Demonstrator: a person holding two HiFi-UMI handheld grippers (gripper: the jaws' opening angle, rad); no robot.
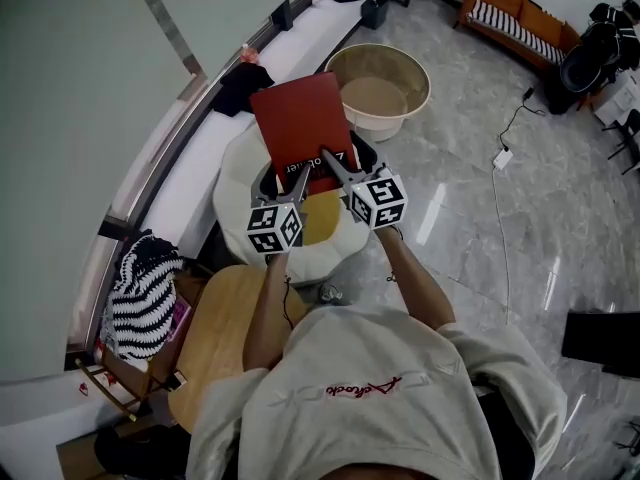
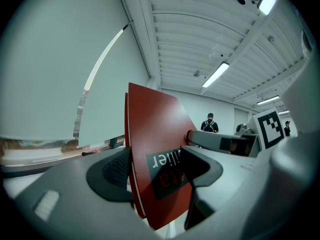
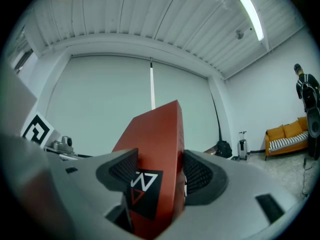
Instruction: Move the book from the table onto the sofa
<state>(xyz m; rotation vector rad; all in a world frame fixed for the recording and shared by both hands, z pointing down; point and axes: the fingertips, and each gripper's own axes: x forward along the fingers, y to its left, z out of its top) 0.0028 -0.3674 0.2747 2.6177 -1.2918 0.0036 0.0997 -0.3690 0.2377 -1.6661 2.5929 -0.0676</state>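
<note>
**Carrying phase.** The red book (image 1: 303, 120) is shown clear of the wooden table (image 1: 222, 320) and held in the air above a white round seat (image 1: 238, 190), with its near edge clamped at two points. The left gripper (image 1: 299, 182) is closed on that edge at the printed label, with one pad pressed to each cover. The right gripper (image 1: 334, 166) is closed on the same edge just beside it, and the book's thickness fills its jaws. The far end of the book is unsupported and tilts up and away from the person. For the carry to go well, both grips are judged best held firm and moved as one, so that the covers are neither twisted nor splayed. The book should be laid flat on the cushion before either pair of jaws is parted. Which seat is intended cannot be told: an orange sofa (image 1: 517, 20) stands well apart across the floor, beyond a beige tub (image 1: 378, 90).
</note>
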